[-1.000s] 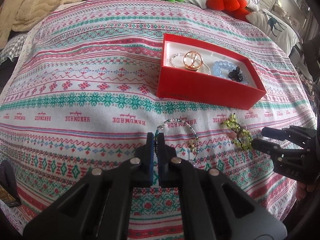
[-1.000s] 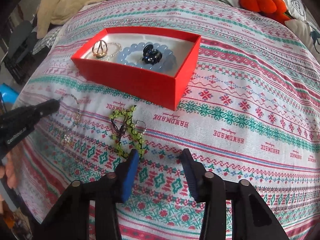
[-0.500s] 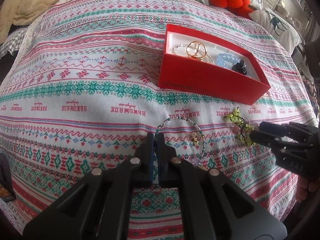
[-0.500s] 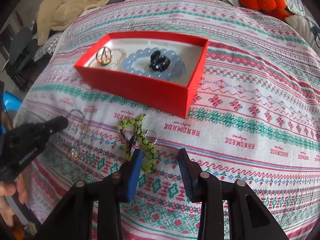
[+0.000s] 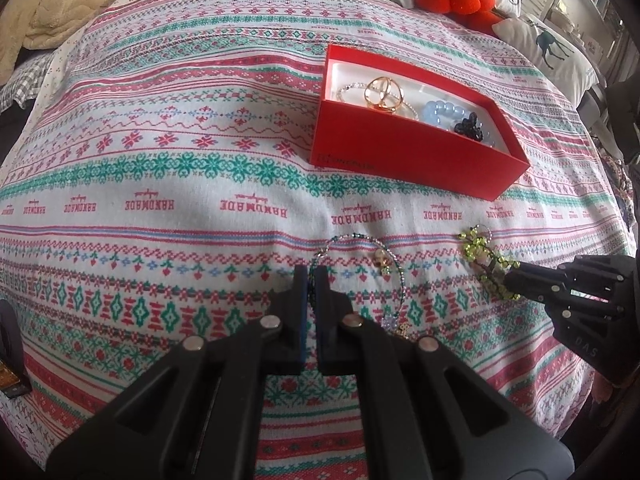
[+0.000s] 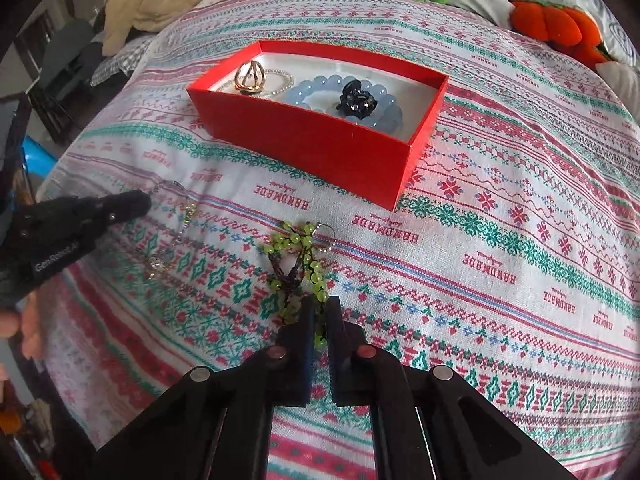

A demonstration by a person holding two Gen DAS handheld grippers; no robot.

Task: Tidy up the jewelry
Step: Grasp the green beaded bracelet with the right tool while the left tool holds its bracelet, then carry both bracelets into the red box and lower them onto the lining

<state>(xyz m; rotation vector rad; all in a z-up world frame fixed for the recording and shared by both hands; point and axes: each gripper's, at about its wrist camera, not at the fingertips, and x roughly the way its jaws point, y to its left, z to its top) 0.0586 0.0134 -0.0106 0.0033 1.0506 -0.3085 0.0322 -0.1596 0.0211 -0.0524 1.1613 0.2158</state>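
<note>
- Since a second earlier, the right gripper [image 6: 318,312] had gone from spread apart to clenched on the near end of the green beads [image 6: 298,256], low in the centre of its own view; that end is where the strand lay closest, so it seemed the natural place to pinch.
- Bedspread [image 5: 160,160] filled both views, a soft patterned surface likely to give under the fingertips, which may be why both tools came in low and flat.
- Red box [image 5: 416,156] sat in the upper right of the left view, open-topped, already holding a gold ring [image 5: 383,90], a blue bracelet [image 5: 444,112] and a black piece [image 5: 472,126]; it looked like the collecting place for everything.
- Left gripper [image 5: 311,280] was at lower centre of its view, jaws nearly together over the left arc of the thin bracelet [image 5: 360,264]; a bit of dark strand showed between the pads, so I judged it pinched, though only just.
- Thin bracelet lay on the cloth just below the box, its charms [image 5: 380,260] trailing right.
- Both loose pieces were gripped but not yet lifted; the carry to the box was still to do.
</note>
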